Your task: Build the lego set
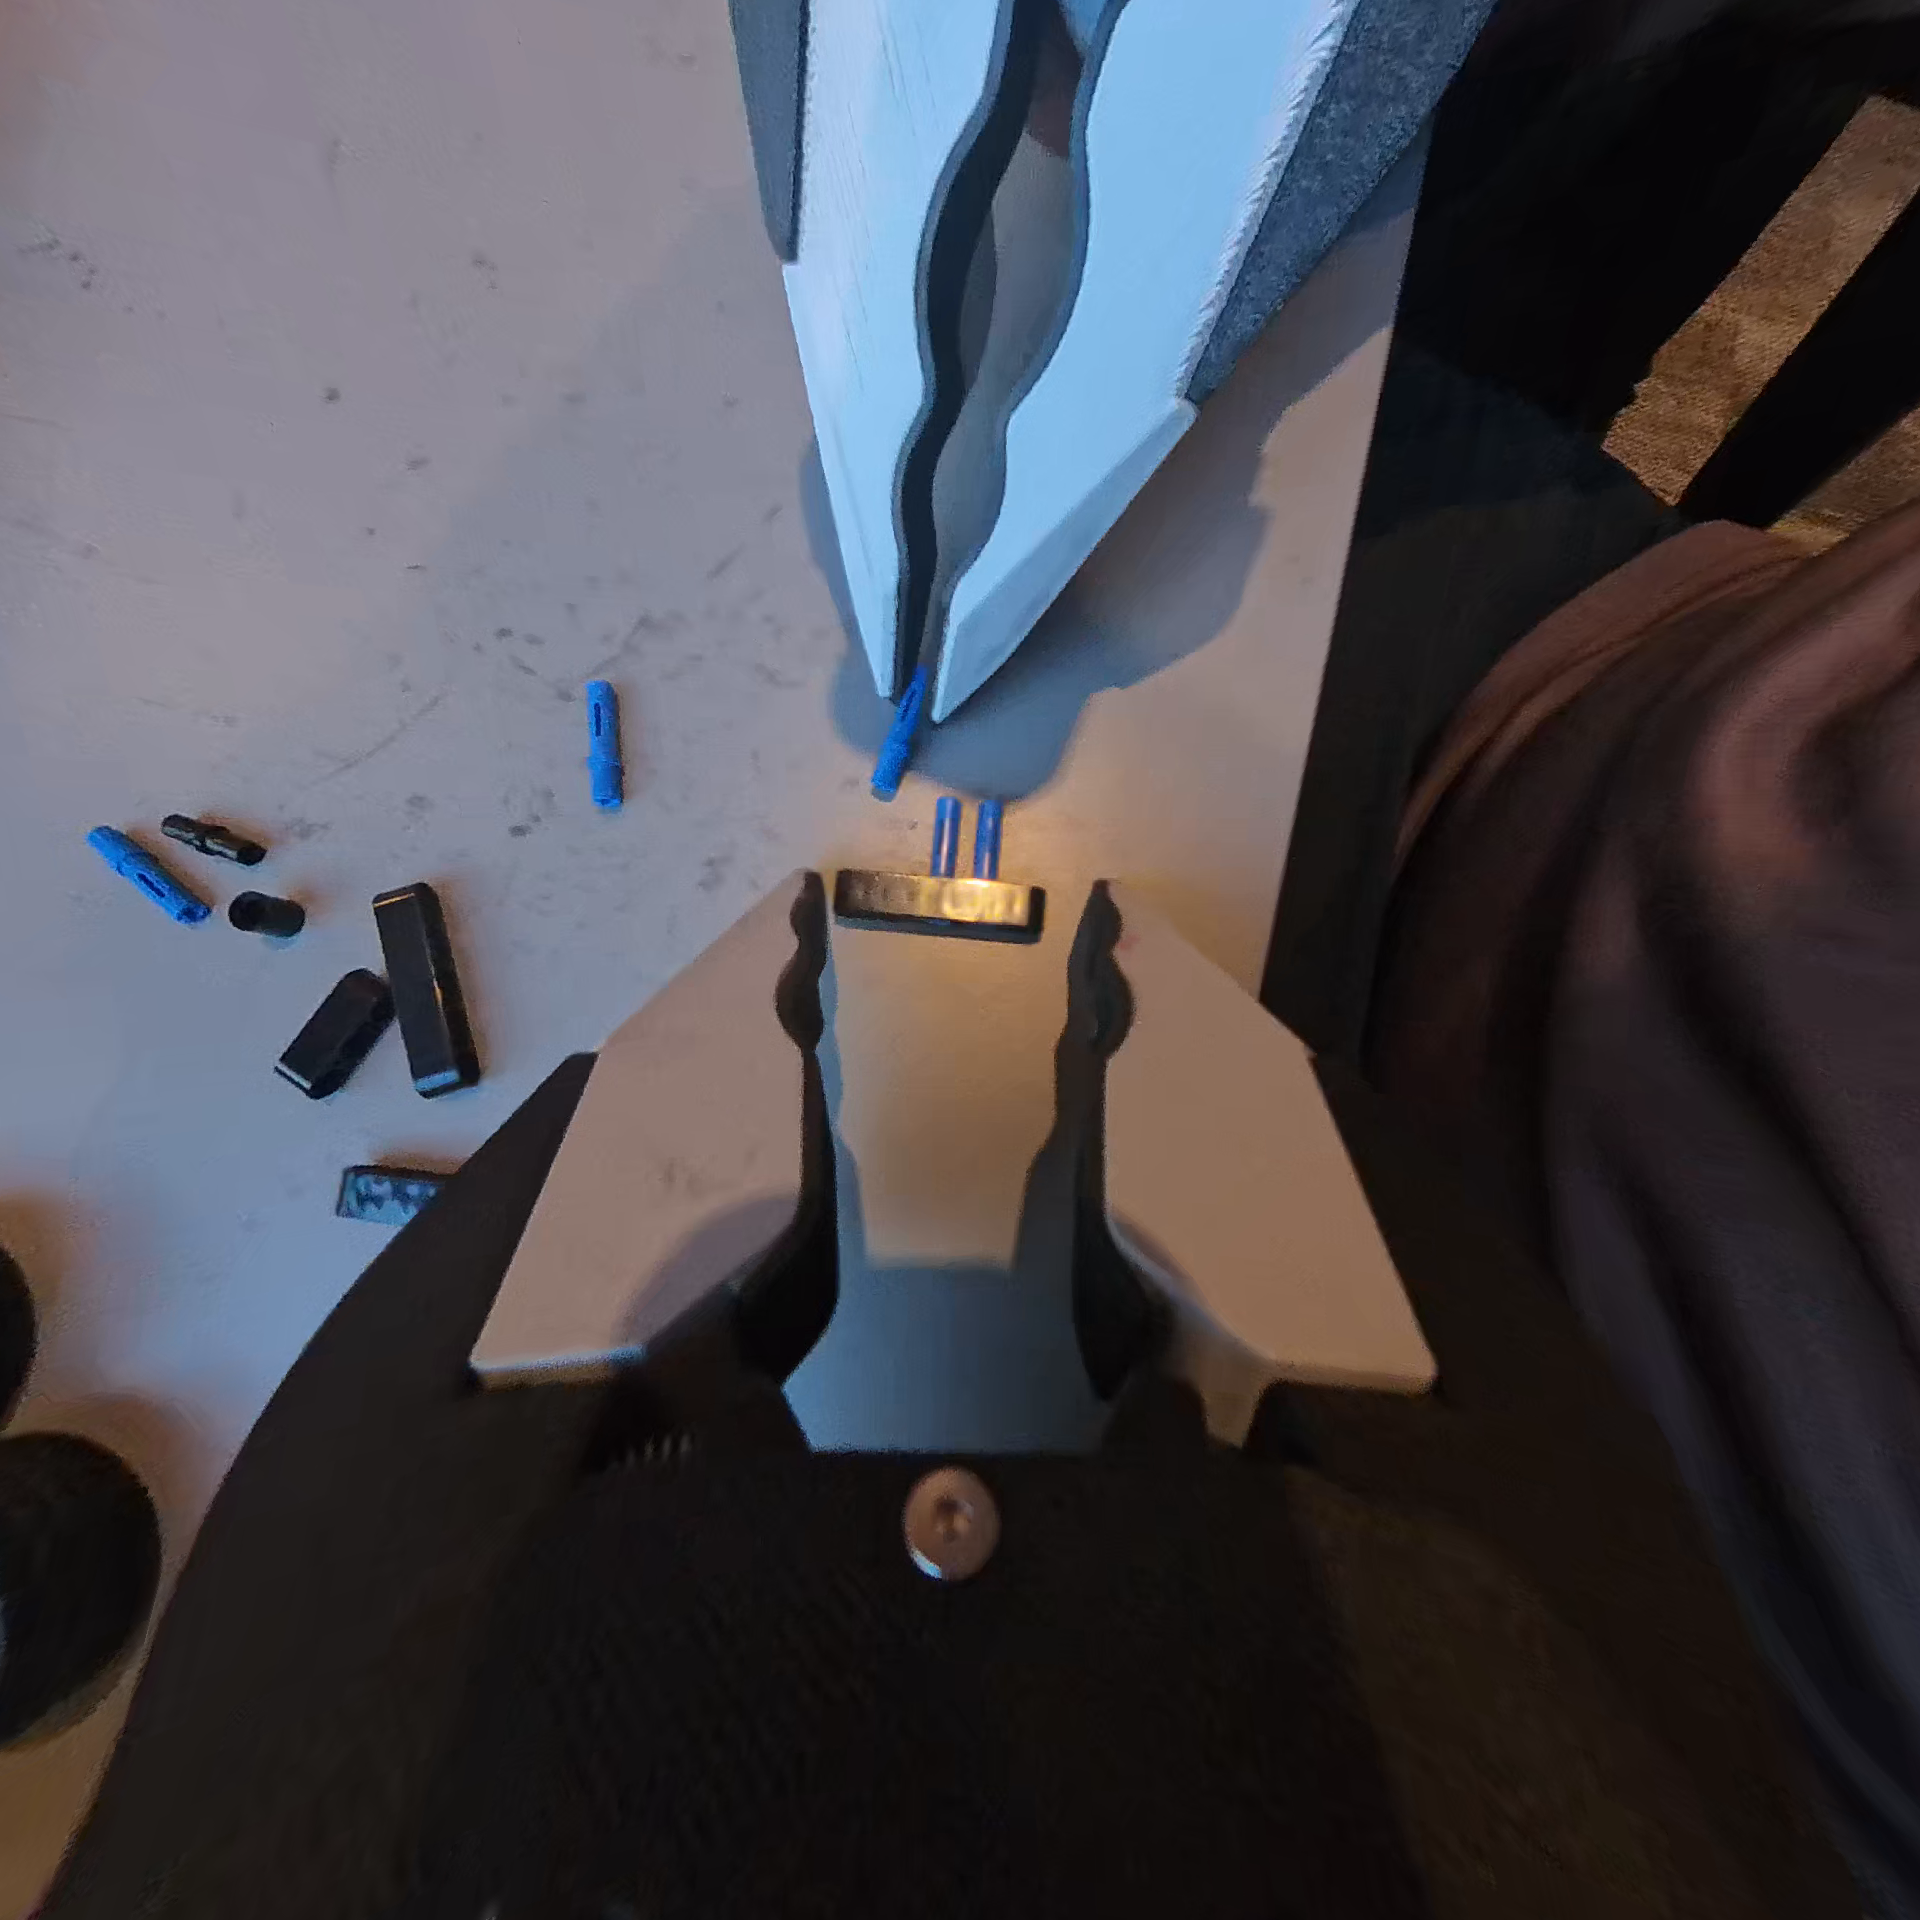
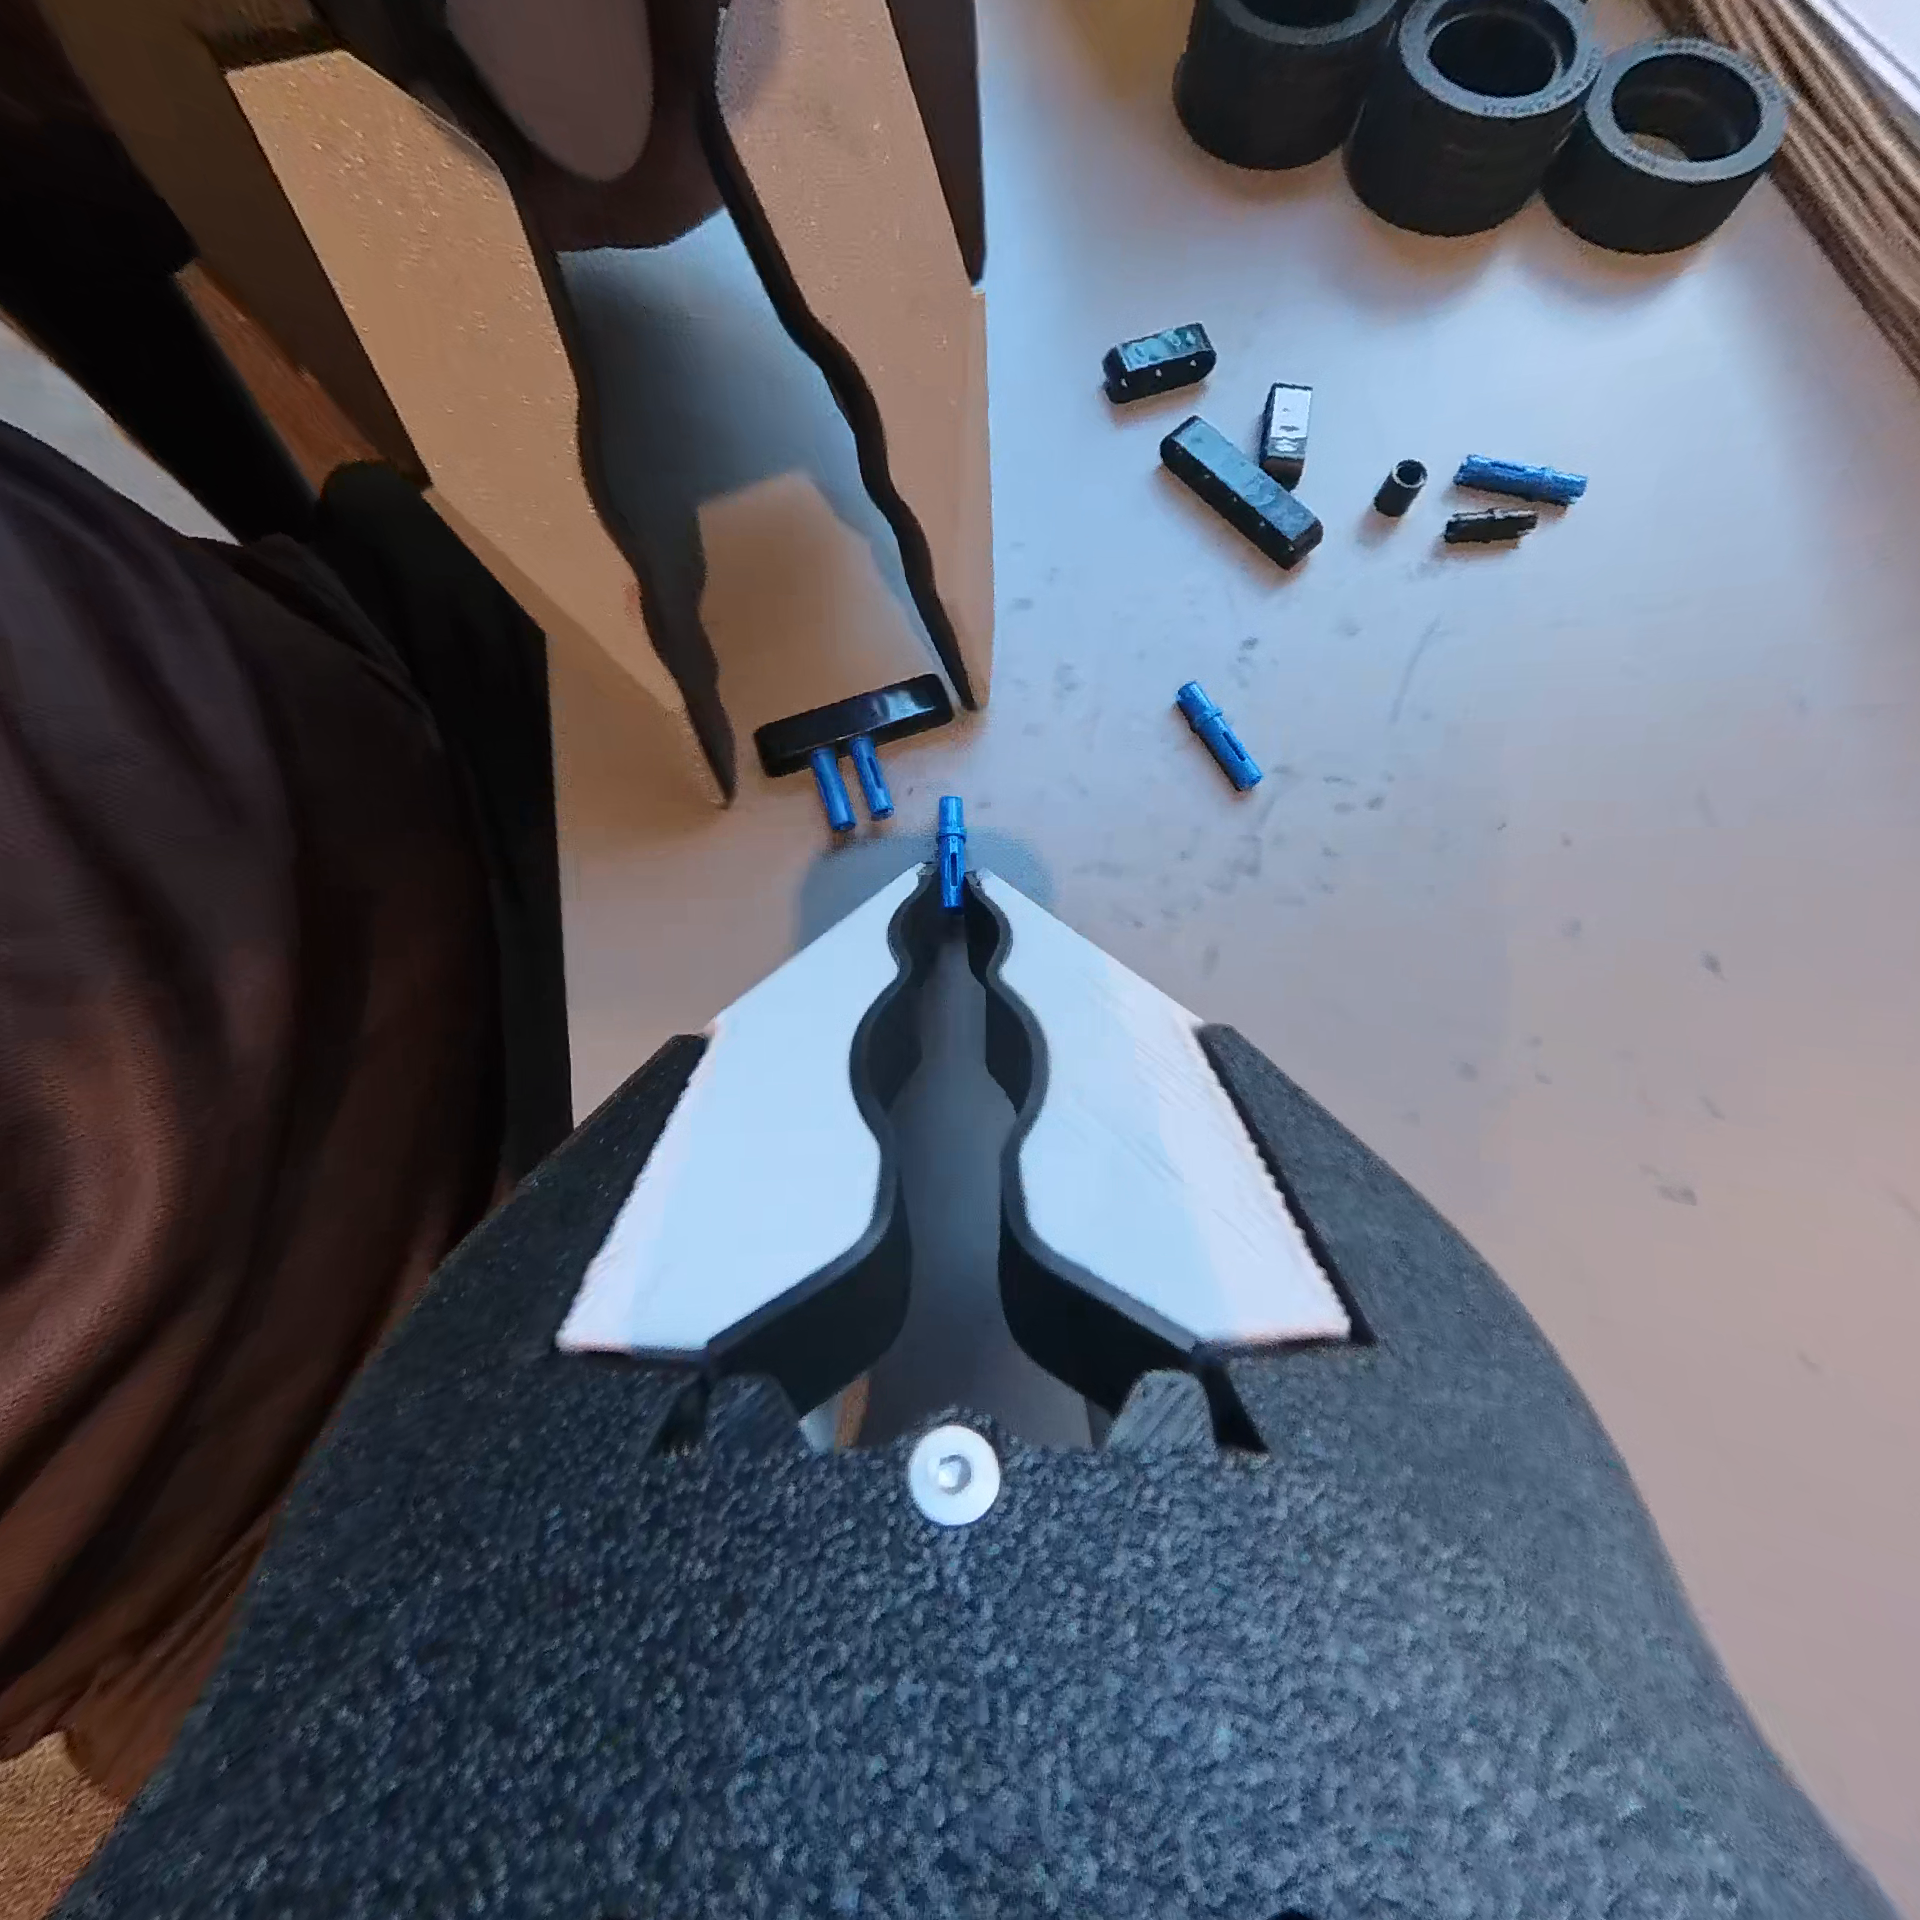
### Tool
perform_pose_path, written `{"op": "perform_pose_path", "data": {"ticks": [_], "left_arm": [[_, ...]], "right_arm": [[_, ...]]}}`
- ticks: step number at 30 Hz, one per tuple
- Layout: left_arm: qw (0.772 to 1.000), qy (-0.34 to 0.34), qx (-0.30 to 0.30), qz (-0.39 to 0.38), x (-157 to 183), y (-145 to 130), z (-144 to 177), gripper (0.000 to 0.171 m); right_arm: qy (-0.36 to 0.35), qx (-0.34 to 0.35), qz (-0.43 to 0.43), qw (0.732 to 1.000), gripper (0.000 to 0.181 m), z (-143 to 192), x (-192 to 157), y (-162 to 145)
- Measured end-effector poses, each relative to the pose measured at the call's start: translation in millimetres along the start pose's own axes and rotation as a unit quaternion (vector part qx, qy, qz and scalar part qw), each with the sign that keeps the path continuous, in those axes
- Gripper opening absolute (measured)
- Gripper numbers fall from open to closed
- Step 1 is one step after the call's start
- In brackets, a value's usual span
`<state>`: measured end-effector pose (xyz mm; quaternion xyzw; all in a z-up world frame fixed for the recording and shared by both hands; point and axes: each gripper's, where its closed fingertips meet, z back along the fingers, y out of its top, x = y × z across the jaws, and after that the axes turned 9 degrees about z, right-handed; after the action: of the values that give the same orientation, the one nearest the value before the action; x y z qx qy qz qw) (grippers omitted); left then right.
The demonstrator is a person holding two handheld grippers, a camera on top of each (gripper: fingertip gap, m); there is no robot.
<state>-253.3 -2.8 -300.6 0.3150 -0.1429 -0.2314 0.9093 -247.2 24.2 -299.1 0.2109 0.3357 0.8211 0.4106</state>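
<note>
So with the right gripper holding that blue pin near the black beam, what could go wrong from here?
1. The right gripper pinches the blue pin only at its rear end, so it may twist or slip when pushed.
2. The left gripper is open around the black beam, so the beam could slide away under pressure.
3. The two inserted pins crowd the approach.

Hobby tabletop — scuffed, strewn with loose Lego pieces.
</note>
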Motion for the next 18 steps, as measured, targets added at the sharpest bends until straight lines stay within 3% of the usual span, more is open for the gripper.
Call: {"op": "perform_pose_path", "data": {"ticks": [3,9,18], "left_arm": [[1.0,-0.012,0.007,-0.011,-3,2,-1,0.038],[0.996,-0.06,0.028,-0.054,2,4,-3,0.038],[0.99,-0.101,0.031,-0.089,6,6,-5,0.037]], "right_arm": [[0.019,0.003,-0.019,1.0,0.004,-1,-1,1],[0.065,0.041,-0.073,0.994,0.004,5,-9,10],[0.088,-0.008,-0.082,0.993,0.004,-3,-12,4]]}}
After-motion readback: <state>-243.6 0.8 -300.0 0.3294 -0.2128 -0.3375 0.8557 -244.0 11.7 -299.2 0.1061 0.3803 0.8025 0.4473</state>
